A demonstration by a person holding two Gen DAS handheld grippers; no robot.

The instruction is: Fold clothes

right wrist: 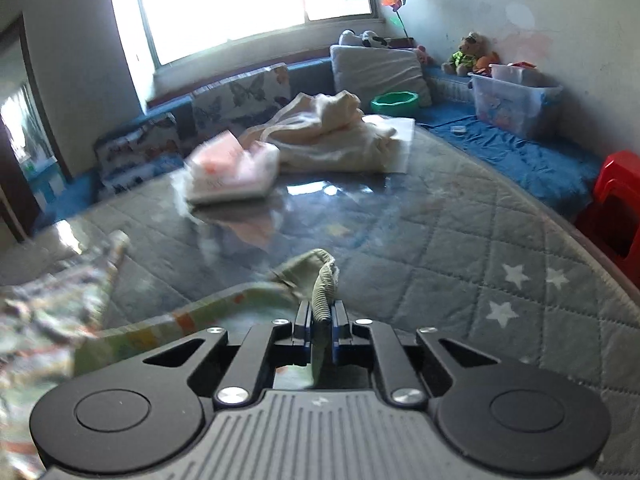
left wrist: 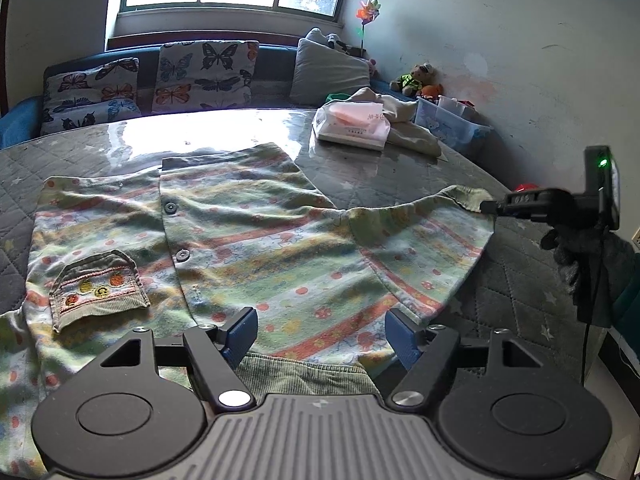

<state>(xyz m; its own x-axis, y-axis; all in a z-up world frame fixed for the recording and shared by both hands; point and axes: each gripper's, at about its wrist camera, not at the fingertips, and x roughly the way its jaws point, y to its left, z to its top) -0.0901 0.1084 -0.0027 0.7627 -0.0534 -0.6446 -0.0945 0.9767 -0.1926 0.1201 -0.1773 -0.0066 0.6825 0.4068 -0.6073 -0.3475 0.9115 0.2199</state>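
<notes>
Right hand-held gripper (right wrist: 321, 320) pinches striped shirt's (left wrist: 240, 240) cuff (right wrist: 326, 280).

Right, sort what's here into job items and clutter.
Job: striped floral children's shirt with corduroy pocket; right hand-held gripper clamping its green cuff; open left hand-held gripper.

Clutter: pink tissue pack; crumpled beige garment; clear plastic bin.

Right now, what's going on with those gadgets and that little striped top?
A person is folding a child's striped shirt on a padded table. The right gripper is shut on the sleeve cuff, holding the sleeve out sideways. The left gripper hovers open over the collar, gripping nothing.
</notes>
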